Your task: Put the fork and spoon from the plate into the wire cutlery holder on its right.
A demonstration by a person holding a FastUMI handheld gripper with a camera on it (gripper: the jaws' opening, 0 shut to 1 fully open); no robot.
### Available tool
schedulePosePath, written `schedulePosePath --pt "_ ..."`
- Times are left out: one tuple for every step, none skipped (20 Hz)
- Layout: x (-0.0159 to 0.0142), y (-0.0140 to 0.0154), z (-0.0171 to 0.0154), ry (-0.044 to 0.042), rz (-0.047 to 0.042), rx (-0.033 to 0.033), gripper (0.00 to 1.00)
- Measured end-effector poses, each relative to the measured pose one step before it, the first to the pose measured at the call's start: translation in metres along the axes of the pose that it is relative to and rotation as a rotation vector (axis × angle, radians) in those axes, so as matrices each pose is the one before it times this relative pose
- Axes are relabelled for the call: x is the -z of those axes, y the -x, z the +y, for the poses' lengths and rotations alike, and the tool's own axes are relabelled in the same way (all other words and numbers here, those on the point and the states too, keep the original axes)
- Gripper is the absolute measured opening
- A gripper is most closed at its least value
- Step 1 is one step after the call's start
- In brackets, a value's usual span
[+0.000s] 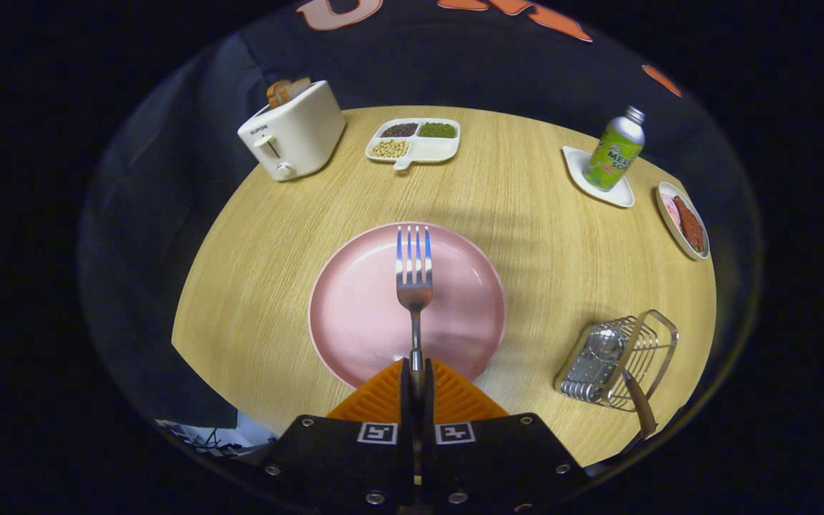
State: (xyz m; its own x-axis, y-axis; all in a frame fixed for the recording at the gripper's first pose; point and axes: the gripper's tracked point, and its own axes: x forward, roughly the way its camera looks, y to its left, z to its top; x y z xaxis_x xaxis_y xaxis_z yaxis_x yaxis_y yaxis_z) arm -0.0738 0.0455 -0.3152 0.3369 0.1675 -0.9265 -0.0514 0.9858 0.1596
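My gripper [416, 368] is shut on the handle of a silver fork [414, 275]. The fork sticks straight out ahead of the fingers, tines pointing away, held above a round pink plate [355, 307] on the wooden table. To the right of the plate stands the wire cutlery holder [616, 357]. A spoon [623, 365] rests in it, its bowl inside the wires and its brown handle slanting out toward me.
At the table's far side stand a white toaster [294, 132] with bread in it, a divided white tray [415, 139] of beans, a green bottle [616, 150] on a white coaster, and a small dish [684, 220] of food at the right rim.
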Motion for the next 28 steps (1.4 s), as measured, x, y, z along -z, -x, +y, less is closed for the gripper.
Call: schedulePosePath --pt "0.00092 0.00691 -0.00743 -0.01790 -0.01149 0.00609 0.05" --pt "-0.00053 0.00755 -0.00704 -0.02075 -0.01401 0.00793 0.05" --pt "0.00029 0.00812 -0.00843 -0.01931 -0.00938 0.00731 0.05" --pt "0.00014 0.00836 -0.00810 -0.01869 -0.01168 0.00856 0.05" --pt "-0.00021 0.00721 -0.00998 -0.01199 -0.00899 0.00958 0.05" --pt "0.00319 0.00718 -0.01108 -0.00770 0.00603 0.01078 0.05" --pt "0.00093 0.00387 -0.01008 -0.01234 -0.00364 0.01955 0.05" --pt "0.00086 0.00251 -0.01137 -0.00678 0.00328 0.02294 0.05" --pt "0.00083 0.00406 -0.01228 -0.00965 0.00425 0.02637 0.05" --pt "0.00192 0.00394 -0.01152 -0.01356 0.00739 0.01994 0.05" --pt "0.00250 0.00356 -0.01194 -0.01589 0.00708 0.01686 0.05" --pt "0.00227 0.00135 -0.00975 -0.01162 0.01011 0.01785 0.05" --pt "0.00336 -0.00046 -0.01056 -0.00910 0.01861 0.01569 0.05" --pt "0.00403 0.00014 -0.00892 -0.01447 0.02603 0.00802 0.05" --pt "0.00427 -0.00085 -0.00464 -0.01401 0.03101 0.00004 0.05" --pt "0.00350 -0.00208 -0.00339 -0.01689 0.02248 -0.00382 0.05" --pt "0.00351 -0.00220 -0.00211 -0.00639 0.02625 -0.00615 0.05" --pt "0.00384 -0.00244 -0.00333 -0.00323 0.02163 -0.00110 0.05" --pt "0.00246 -0.00298 -0.00176 0.00637 0.02350 -0.00024 0.05" --pt "0.00209 -0.00461 -0.00081 0.00456 0.02298 -0.00204 0.05" --pt "0.00282 -0.00395 -0.00040 0.00094 0.02638 -0.00276 0.05" --pt "0.00103 -0.00340 -0.00002 -0.00404 0.02054 -0.00103 0.05" --pt "0.00128 -0.00231 0.00011 0.00435 0.02026 0.00285 0.05" --pt "-0.00074 -0.00190 -0.00057 0.00092 0.00975 0.00235 0.05" --pt "-0.00174 -0.00149 0.00049 -0.00266 0.01119 -0.00195 0.05" --pt "-0.00078 -0.00074 -0.00049 0.00019 0.01366 -0.00077 0.05" --pt "-0.00100 -0.00157 0.00085 0.00257 0.01415 -0.00220 0.05" --pt "0.00084 -0.00086 0.00043 0.00464 0.01862 -0.00331 0.05"
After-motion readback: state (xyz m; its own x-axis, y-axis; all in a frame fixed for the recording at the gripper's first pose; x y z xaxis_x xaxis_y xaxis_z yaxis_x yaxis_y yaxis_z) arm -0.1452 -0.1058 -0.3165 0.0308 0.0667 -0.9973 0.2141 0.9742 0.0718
